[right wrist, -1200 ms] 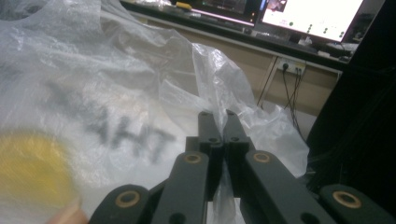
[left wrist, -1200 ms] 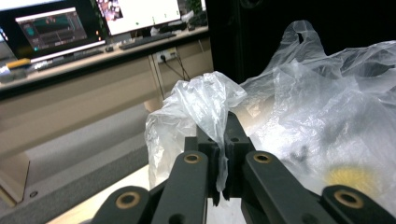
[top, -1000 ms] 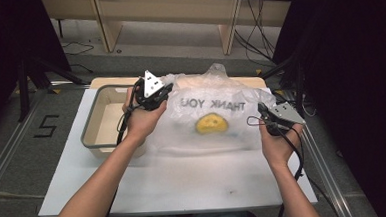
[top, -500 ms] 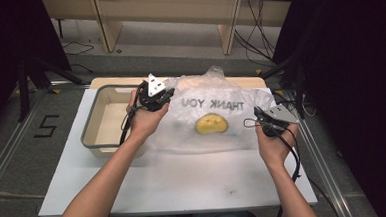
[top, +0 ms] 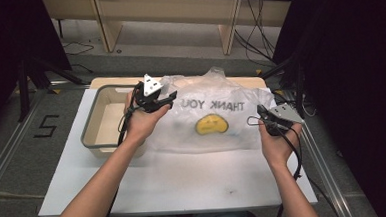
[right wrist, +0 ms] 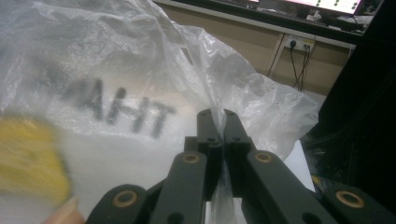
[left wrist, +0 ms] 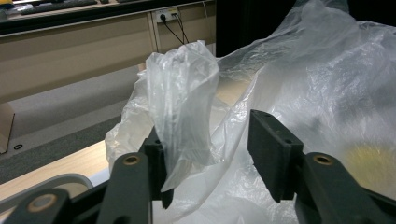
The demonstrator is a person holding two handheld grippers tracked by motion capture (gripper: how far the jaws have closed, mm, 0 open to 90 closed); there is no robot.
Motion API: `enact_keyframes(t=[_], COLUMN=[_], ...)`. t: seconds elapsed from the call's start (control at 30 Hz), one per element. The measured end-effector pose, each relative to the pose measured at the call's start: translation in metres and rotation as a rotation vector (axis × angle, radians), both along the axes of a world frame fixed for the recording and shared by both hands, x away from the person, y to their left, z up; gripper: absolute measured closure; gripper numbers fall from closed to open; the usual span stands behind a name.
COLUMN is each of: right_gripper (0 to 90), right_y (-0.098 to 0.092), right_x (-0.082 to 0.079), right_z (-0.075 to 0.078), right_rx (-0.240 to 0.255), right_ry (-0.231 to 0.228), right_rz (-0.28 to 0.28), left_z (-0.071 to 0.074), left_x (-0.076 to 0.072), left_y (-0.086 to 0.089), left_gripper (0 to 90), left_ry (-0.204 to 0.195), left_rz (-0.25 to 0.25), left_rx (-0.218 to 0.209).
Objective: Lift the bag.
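— Where does the left gripper (left wrist: 205, 154) stand?

— At the bag's (top: 216, 112) left side, toward the far edge, and its jaws are parted. A loose handle (left wrist: 182, 98) of film rises between them, draped against the left jaw; the other jaw stands clear of it. So nothing is clamped there.

— And the right gripper (right wrist: 217, 122)?

— Clenched on the bag's right edge. In its own view the jaws are pressed together with a fold of film running up from between them. From above, the right gripper (top: 262, 120) sits at the bag's right border, near the worktop's (top: 184, 179) right side.

— How does the bag lie?

— Spread flat on the worktop, long axis left to right, between the two grippers. The print and yellow face sit in its middle. Its left edge is just beside a grey bin (top: 95, 143).

— So what does the next move hinge on?

— My guess: the handle is already inside the left gripper's (top: 160, 97) gap, so that hand is the nearer one. It needs only to close, not travel. With both sides then pinched, the bag's mouth could be pulled apart along that left-right axis.
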State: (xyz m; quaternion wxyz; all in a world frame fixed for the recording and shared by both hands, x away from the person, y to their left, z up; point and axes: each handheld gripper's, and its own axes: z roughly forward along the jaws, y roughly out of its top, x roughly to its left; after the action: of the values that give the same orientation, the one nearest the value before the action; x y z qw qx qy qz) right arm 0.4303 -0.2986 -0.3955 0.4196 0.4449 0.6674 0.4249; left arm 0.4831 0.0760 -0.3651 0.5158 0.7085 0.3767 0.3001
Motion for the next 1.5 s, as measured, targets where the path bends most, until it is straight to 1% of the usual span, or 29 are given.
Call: enact_keyframes(t=[0.03,0.07,0.17,0.23,0.4,0.5,0.6,0.7,0.8,0.93,1.13,1.2,1.27,1.33,1.5], right_gripper=[88.2,87.8,86.9,87.1,89.3,90.0,90.0,90.0,90.0,90.0,89.4,87.1,83.2,79.0,62.1], right_y=[0.000,-0.001,-0.001,-0.002,-0.003,-0.004,-0.005,-0.008,-0.009,-0.009,-0.007,-0.007,-0.008,-0.008,-0.008], right_x=[0.000,0.000,-0.001,-0.001,-0.002,-0.002,-0.003,-0.003,-0.003,-0.003,-0.003,-0.003,-0.004,-0.004,-0.007], right_z=[0.000,0.000,0.001,0.002,0.003,0.003,0.004,0.006,0.006,0.006,0.007,0.007,0.007,0.008,0.010], right_rx=[-0.001,-0.001,0.002,0.002,0.003,0.000,0.008,0.012,0.014,0.013,0.011,0.011,0.011,0.011,0.008], right_ry=[-0.001,-0.001,-0.004,-0.009,-0.009,-0.011,-0.018,-0.021,-0.020,-0.021,-0.035,-0.038,-0.043,-0.050,-0.085], right_rz=[-0.002,-0.003,-0.007,-0.006,-0.006,-0.010,-0.015,-0.023,-0.032,-0.025,-0.016,-0.016,-0.016,-0.018,-0.029], left_z=[0.000,-0.001,-0.002,-0.003,-0.003,-0.002,-0.004,-0.006,-0.008,-0.010,-0.011,-0.011,-0.012,-0.014,-0.016], left_x=[-0.001,-0.002,-0.004,-0.005,-0.007,-0.007,-0.007,-0.005,-0.004,-0.004,-0.007,-0.008,-0.010,-0.012,-0.015], left_y=[0.001,0.001,0.004,0.005,0.007,0.007,0.009,0.013,0.017,0.021,0.022,0.021,0.021,0.021,0.022], left_gripper=[50.1,49.3,46.5,45.0,40.2,36.8,34.1,31.5,28.9,28.1,28.3,28.5,28.5,28.5,28.6], left_ry=[-0.002,-0.004,0.007,0.011,0.014,0.008,0.026,0.041,0.053,0.064,0.062,0.061,0.059,0.061,0.057], left_rz=[-0.001,0.001,0.005,0.012,0.034,0.054,0.062,0.086,0.106,0.104,0.091,0.081,0.078,0.076,0.075], left_rx=[0.003,-0.001,-0.025,-0.032,-0.012,-0.011,0.001,0.018,0.025,0.017,0.018,0.015,0.023,0.022,0.017])
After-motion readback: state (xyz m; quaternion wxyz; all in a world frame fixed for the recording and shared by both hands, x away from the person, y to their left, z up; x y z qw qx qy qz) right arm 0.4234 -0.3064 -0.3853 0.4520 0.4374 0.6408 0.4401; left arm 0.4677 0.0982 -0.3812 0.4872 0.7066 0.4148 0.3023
